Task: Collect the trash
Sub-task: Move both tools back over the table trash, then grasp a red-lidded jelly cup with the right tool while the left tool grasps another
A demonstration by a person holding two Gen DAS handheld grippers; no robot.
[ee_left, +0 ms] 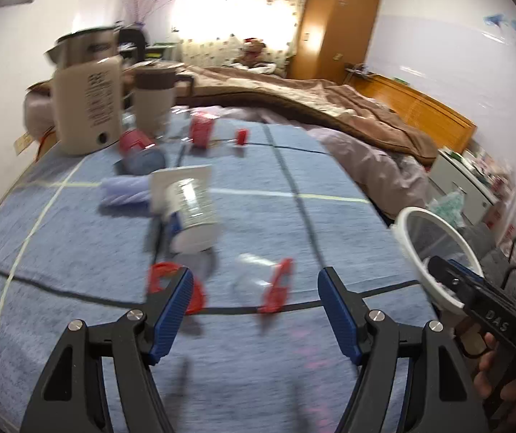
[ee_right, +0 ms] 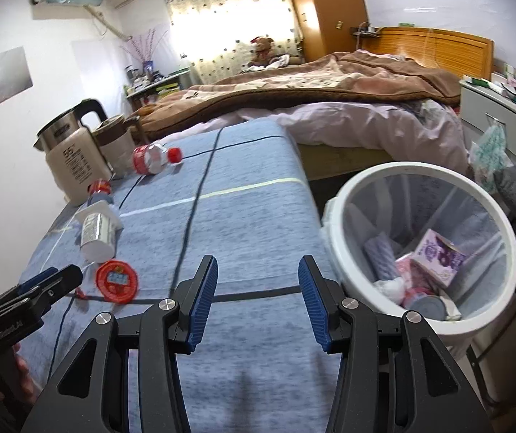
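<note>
Both grippers are released, nothing between the jaws. The left gripper (ee_left: 254, 310) points at a small clear bottle with a red cap (ee_left: 265, 285), which lies on the blue-covered desk (ee_left: 330, 231) just ahead of the fingertips. Its long axis appears to run across the jaw gap, though blur prevents certainty. A white cup (ee_left: 191, 213) lies on its side farther ahead. The right gripper (ee_right: 258, 299) is nearer the bin (ee_right: 333, 238), which stands just to its right.
</note>
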